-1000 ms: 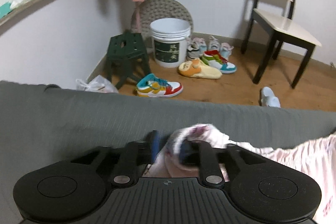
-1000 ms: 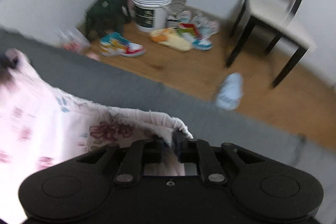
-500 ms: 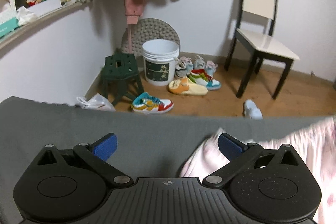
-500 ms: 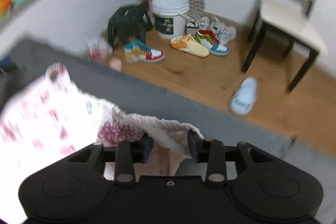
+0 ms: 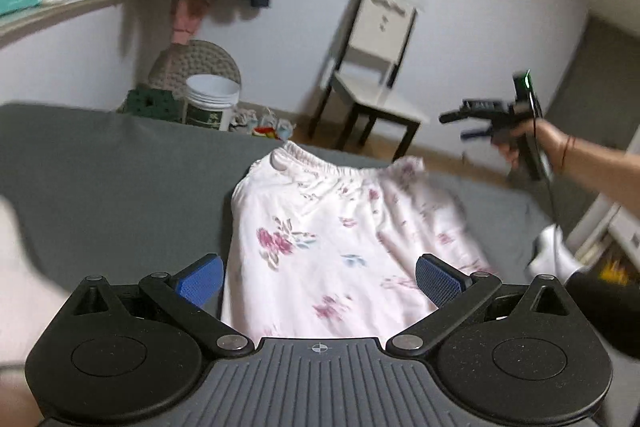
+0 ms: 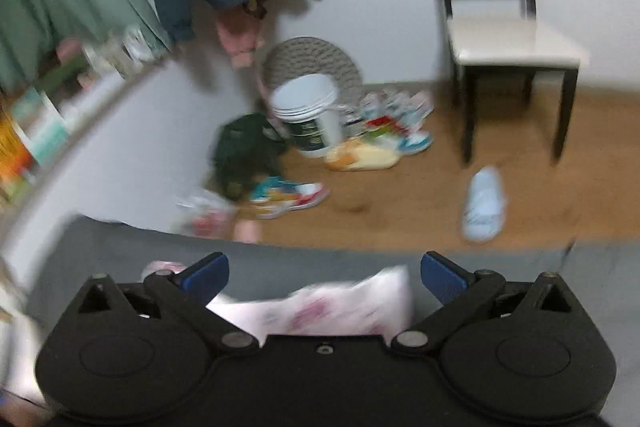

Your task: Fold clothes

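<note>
Left wrist view: my left hand-held gripper [image 5: 319,281] and right hand-held gripper [image 5: 466,126] gape wide, empty, leaving the floral shorts [image 5: 340,243] spread on the bed [image 5: 100,179], waistband toward its far edge.

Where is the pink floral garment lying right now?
In the left wrist view, the pink floral garment lies spread on the grey bed surface, ahead of the open left claw, its elastic waistband toward the far edge.

White garment [image 5: 340,235] with pink flowers on grey cover [image 5: 100,167]; blue-padded fingers [image 5: 438,281].
</note>
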Motion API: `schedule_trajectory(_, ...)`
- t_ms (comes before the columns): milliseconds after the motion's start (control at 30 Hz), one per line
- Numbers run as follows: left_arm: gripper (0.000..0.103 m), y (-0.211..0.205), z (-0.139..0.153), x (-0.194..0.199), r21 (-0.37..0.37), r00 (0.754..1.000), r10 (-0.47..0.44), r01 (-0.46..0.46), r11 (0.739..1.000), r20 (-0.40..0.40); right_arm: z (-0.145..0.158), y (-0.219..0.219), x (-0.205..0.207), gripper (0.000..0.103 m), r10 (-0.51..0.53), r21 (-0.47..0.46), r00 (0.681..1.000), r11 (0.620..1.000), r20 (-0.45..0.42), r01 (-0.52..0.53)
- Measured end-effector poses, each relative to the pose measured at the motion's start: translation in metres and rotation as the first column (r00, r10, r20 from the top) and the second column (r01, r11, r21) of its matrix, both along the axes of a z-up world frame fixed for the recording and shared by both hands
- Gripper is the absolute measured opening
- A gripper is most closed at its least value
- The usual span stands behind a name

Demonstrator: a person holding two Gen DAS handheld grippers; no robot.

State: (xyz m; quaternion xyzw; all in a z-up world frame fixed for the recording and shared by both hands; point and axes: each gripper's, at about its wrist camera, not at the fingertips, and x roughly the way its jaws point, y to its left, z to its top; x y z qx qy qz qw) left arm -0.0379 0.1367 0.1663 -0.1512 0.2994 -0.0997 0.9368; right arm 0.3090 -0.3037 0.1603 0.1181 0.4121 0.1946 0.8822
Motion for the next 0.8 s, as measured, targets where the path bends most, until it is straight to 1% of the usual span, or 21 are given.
schedule_trajectory(100, 0.103, 0.012, 0.011, -0.032, -0.029, 0.998, 0.054, -0.053, 0.998, 0.026, -0.003, 0.006, -0.051, 0.103, 0.052, 0.116, 0.994, 0.992, -0.093, -0.041)
schedule_trajectory(167, 0.103, 0.020, 0.014, -0.053, -0.059, 0.993, 0.096, -0.093, 0.994, 0.064, -0.001, 0.016, -0.097, 0.103, 0.113, 0.146, 0.991, 0.984, -0.076, -0.101)
schedule_trajectory(200, 0.103, 0.023, 0.014, -0.062, -0.075, 0.991, 0.112, -0.106, 0.991, 0.078, 0.001, 0.026, -0.129, 0.103, 0.160, 0.147, 0.986, 0.978, -0.056, -0.150)
schedule_trajectory(267, 0.103, 0.027, 0.009, -0.078, -0.105, 0.988, 0.126, -0.116, 0.988, 0.093, 0.004, 0.046, -0.189, 0.102, 0.252, 0.147, 0.967, 0.958, -0.032, -0.244)
schedule_trajectory(300, 0.103, 0.027, 0.006, -0.085, -0.109, 0.986, 0.137, -0.126, 0.986, 0.101, 0.006, 0.054, -0.219, 0.102, 0.294, 0.162, 0.956, 0.944, -0.022, -0.287)
schedule_trajectory(333, 0.103, 0.026, 0.003, -0.091, -0.094, 0.983, 0.148, -0.138, 0.986, 0.111, 0.009, 0.061, -0.249, 0.102, 0.335, 0.178, 0.942, 0.928, -0.010, -0.328)
schedule_trajectory(400, 0.103, 0.021, 0.000, -0.103, -0.063, 0.977, 0.159, -0.151, 0.986, 0.143, 0.012, 0.077, -0.298, 0.101, 0.390, 0.197, 0.920, 0.904, -0.025, -0.378)
schedule_trajectory(467, 0.103, 0.016, 0.001, -0.117, -0.064, 0.968, 0.145, -0.135, 0.989, 0.204, 0.014, 0.088, -0.342, 0.100, 0.421, 0.253, 0.907, 0.880, -0.020, -0.403)
schedule_trajectory(500, 0.103, 0.014, 0.004, -0.124, -0.075, 0.963, 0.136, -0.122, 0.990, 0.231, 0.013, 0.095, -0.358, 0.100, 0.436, 0.210, 0.900, 0.881, -0.013, -0.424)
schedule_trajectory(533, 0.103, 0.011, 0.012, -0.130, -0.092, 0.962, 0.134, -0.114, 0.989, 0.240, 0.012, 0.103, -0.375, 0.099, 0.451, 0.159, 0.893, 0.882, -0.007, -0.444)
schedule_trajectory(567, 0.103, 0.008, 0.024, -0.139, -0.107, 0.962, 0.132, -0.109, 0.988, 0.237, 0.010, 0.111, -0.391, 0.096, 0.466, 0.107, 0.885, 0.880, -0.002, -0.463)
schedule_trajectory(600, 0.103, 0.004, 0.039, -0.148, -0.112, 0.963, 0.126, -0.102, 0.989, 0.240, 0.009, 0.119, -0.407, 0.089, 0.481, 0.054, 0.877, 0.875, 0.002, -0.480)
schedule_trajectory(633, 0.103, 0.000, 0.057, -0.159, -0.091, 0.961, 0.110, -0.090, 0.992, 0.253, 0.008, 0.127, -0.424, 0.085, 0.496, 0.001, 0.868, 0.868, 0.005, -0.496)
schedule_trajectory(667, 0.103, -0.004, 0.077, -0.168, -0.054, 0.959, 0.090, -0.078, 0.995, 0.268, 0.007, 0.135, -0.440, 0.076, 0.511, -0.051, 0.859, 0.858, 0.008, -0.510)
schedule_trajectory(700, 0.103, -0.009, 0.098, -0.176, -0.003, 0.959, 0.067, -0.069, 0.998, 0.276, 0.006, 0.143, -0.456, 0.073, 0.526, -0.104, 0.850, 0.846, 0.009, -0.523)
schedule_trajectory(733, 0.103, -0.016, 0.120, -0.182, 0.070, 0.963, 0.046, -0.067, 0.995, 0.267, 0.005, 0.151, -0.473, 0.073, 0.541, -0.157, 0.841, 0.831, 0.009, -0.533)
schedule_trajectory(767, 0.103, -0.023, 0.142, -0.185, 0.155, 0.969, 0.029, -0.069, 0.985, 0.245, 0.003, 0.160, -0.489, 0.073, 0.556, -0.209, 0.831, 0.814, 0.009, -0.542)
schedule_trajectory(800, 0.103, -0.030, 0.162, -0.186, 0.255, 0.978, 0.009, -0.064, 0.965, 0.210, 0.002, 0.163, -0.501, 0.073, 0.580, -0.233, 0.815, 0.795, 0.020, -0.560)
